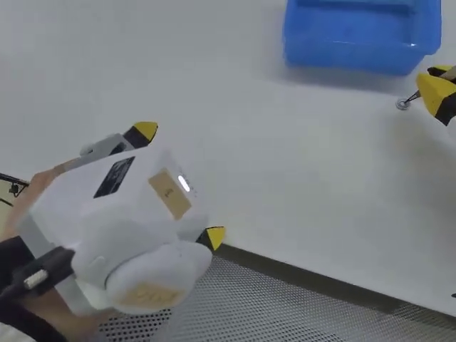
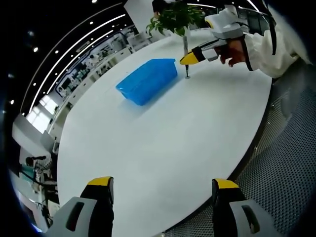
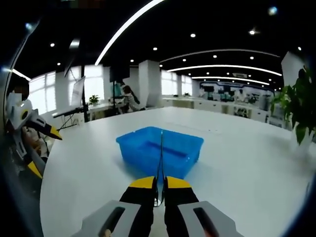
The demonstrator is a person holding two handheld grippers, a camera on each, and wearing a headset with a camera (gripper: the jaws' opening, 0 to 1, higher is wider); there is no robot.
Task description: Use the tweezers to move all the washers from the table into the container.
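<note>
The container (image 1: 360, 32) sits on the bench (image 1: 249, 128) at its far side, to your right. The washer (image 1: 403, 105) lies on the bench just before the container's right end, at the tip of the tweezers (image 3: 161, 148) clamped in your right claw (image 1: 436, 87). Your left claw (image 1: 179, 183) hangs over the near bench edge, well apart to the left.

I have a wide stretch of bare white tabletop (image 1: 285, 164) to pass over, between my left gripper (image 1: 178, 184) at the near edge, jaws spread, and the blue rectangular plastic container (image 1: 360, 32) at the far side. My right gripper (image 1: 436, 89), clamping thin metal tweezers (image 1: 410, 100), crowds the container's near right corner. A perforated metal grating (image 1: 285, 306) borders the near edge
</note>
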